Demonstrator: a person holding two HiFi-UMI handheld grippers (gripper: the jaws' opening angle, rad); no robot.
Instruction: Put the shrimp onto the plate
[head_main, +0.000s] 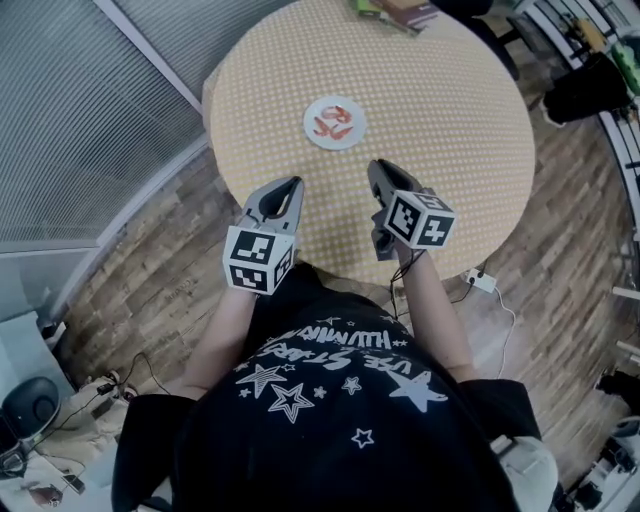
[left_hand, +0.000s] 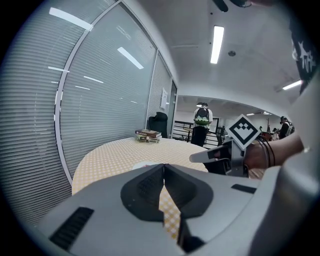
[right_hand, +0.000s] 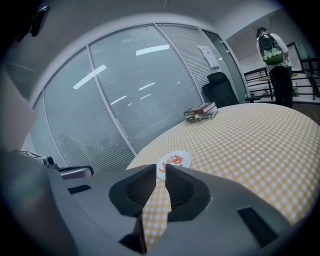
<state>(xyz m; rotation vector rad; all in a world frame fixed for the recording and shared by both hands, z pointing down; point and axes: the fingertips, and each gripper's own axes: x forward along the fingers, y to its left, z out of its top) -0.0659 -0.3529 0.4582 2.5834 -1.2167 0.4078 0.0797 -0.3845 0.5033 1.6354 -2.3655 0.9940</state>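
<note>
The head view alone shows the whole round table in yellow checked cloth (head_main: 450, 120). The orange shrimp (head_main: 333, 122) lie on the white round plate (head_main: 312, 134), on the far side of both grippers and well apart from them. The right gripper (right_hand: 161, 169) view frames this plate past its empty jaws, which stand a narrow slit apart. The left gripper (left_hand: 163, 167) jaws meet at the tips, also empty.

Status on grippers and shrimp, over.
Left hand-held gripper shut, right hand-held gripper slightly open, both empty. Shrimp on plate. Nothing in the way.
</note>
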